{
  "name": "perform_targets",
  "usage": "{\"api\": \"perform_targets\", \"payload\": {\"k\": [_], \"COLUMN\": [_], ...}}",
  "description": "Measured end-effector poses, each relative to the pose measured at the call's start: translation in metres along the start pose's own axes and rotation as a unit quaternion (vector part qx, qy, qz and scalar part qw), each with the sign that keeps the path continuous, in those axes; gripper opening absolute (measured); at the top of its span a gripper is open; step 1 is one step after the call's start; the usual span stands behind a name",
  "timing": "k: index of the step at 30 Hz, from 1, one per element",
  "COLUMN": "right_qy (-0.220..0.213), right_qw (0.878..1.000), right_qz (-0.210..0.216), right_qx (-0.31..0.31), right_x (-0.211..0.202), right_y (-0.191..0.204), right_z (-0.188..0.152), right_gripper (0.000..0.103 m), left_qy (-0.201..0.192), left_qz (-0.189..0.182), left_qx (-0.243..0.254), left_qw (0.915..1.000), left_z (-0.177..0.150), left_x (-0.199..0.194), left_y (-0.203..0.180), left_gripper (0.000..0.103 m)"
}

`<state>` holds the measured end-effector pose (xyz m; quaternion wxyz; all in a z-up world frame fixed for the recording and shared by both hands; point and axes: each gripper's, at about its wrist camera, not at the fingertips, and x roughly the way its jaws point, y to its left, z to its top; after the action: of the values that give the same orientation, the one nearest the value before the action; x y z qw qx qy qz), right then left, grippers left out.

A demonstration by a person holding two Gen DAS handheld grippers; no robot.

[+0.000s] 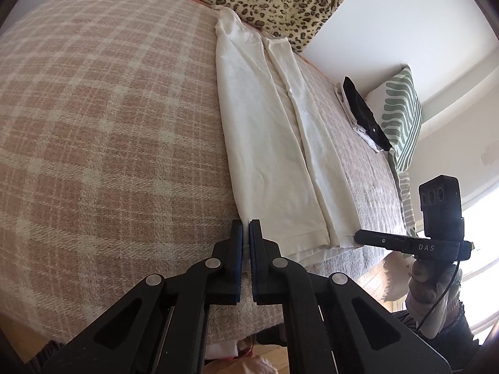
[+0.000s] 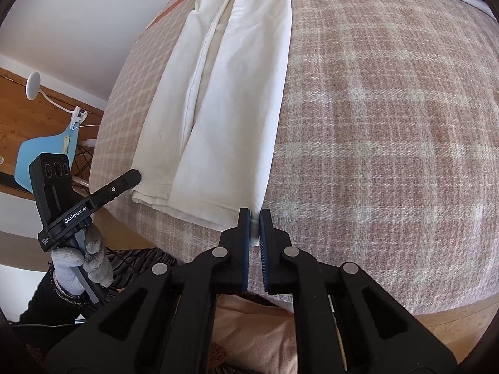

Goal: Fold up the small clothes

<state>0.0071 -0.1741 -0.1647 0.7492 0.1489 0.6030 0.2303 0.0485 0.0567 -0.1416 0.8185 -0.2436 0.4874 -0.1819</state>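
Both claws, left and right, pinch the near hem corners of white trousers on a plaid bed.

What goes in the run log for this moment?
step: lengthwise fold done | left gripper: shut on white garment near-left hem corner | right gripper: shut on near-right corner | surface: plaid blanket

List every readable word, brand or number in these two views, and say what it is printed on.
"DAS": on the right gripper body, seen in the left wrist view.
"GenRobot.AI": on the left gripper body, seen in the right wrist view.
A small white label lower on that same body is too small to read.
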Motion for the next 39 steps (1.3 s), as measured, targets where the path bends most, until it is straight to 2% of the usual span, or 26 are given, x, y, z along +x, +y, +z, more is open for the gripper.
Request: {"api": "perform_targets", "payload": {"k": [3,8,11,14,15,16,17,19,23,25,26,28,29,32,36,39], "right_qy": [-0.002,0.005,0.025,0.003,-0.006,-0.015,-0.027,-0.044,-0.049,-0.042,-0.037,-0.023,-0.015,-0.003,-0.02,-0.047], "right_qw": [1.0,0.998,0.999,0.997,0.997,0.997,0.997,0.997,0.996,0.995,0.995,0.995,0.995,0.994,0.993,0.99], "right_qz": [-0.004,-0.05,-0.035,-0.064,-0.062,-0.056,-0.05,-0.037,-0.01,-0.009,-0.007,0.002,0.005,-0.009,-0.008,-0.03], "right_qx": [-0.011,-0.037,-0.024,-0.04,-0.044,-0.045,-0.045,-0.053,-0.076,-0.089,-0.094,-0.095,-0.096,-0.108,-0.114,-0.126], "right_x": [-0.008,-0.006,0.001,-0.01,-0.015,-0.022,-0.027,-0.033,-0.022,-0.01,-0.003,0.011,0.017,0.03,0.019,0.003], "right_y": [-0.003,0.002,0.001,0.007,0.009,0.012,0.014,0.022,0.046,0.057,0.061,0.067,0.068,0.07,0.071,0.068], "right_z": [0.001,-0.005,-0.005,-0.002,0.0,0.002,0.005,0.01,0.024,0.03,0.032,0.035,0.036,0.032,0.027,0.018], "right_gripper": [0.006,0.005,0.006,0.006,0.006,0.007,0.008,0.012,0.012,0.016,0.019,0.025,0.025,0.025,0.025,0.025], "left_qy": [0.003,0.006,0.005,-0.003,-0.006,-0.009,-0.014,-0.01,0.007,0.019,0.013,0.013,0.011,-0.001,-0.005,-0.024], "left_qz": [-0.001,0.019,0.024,0.02,0.013,0.011,0.015,0.02,0.019,0.02,0.02,0.027,0.031,0.047,0.051,0.052], "left_qx": [-0.002,0.017,0.008,-0.004,-0.006,-0.003,0.003,0.011,0.026,0.013,0.01,0.009,0.006,0.02,0.048,0.078], "left_qw": [1.0,0.9997,0.9997,0.9998,0.9999,0.9999,0.9998,0.9997,0.9995,0.9995,0.9997,0.9995,0.9995,0.9987,0.9975,0.9953], "left_z": [-0.005,-0.015,-0.017,-0.012,-0.01,-0.008,-0.006,-0.003,-0.003,-0.003,-0.003,-0.002,-0.002,-0.005,-0.009,-0.006], "left_x": [-0.003,-0.008,-0.012,-0.021,-0.024,-0.026,-0.027,-0.022,-0.007,0.002,0.003,0.005,0.004,-0.003,-0.013,-0.027], "left_y": [0.0,-0.001,0.003,0.004,0.003,0.001,-0.002,-0.007,-0.015,-0.011,-0.01,-0.006,-0.002,0.004,0.0,-0.007], "left_gripper": [0.003,0.003,0.003,0.004,0.005,0.009,0.024,0.04,0.037,0.034,0.022,0.005,0.003,0.002,0.002,0.011]}}
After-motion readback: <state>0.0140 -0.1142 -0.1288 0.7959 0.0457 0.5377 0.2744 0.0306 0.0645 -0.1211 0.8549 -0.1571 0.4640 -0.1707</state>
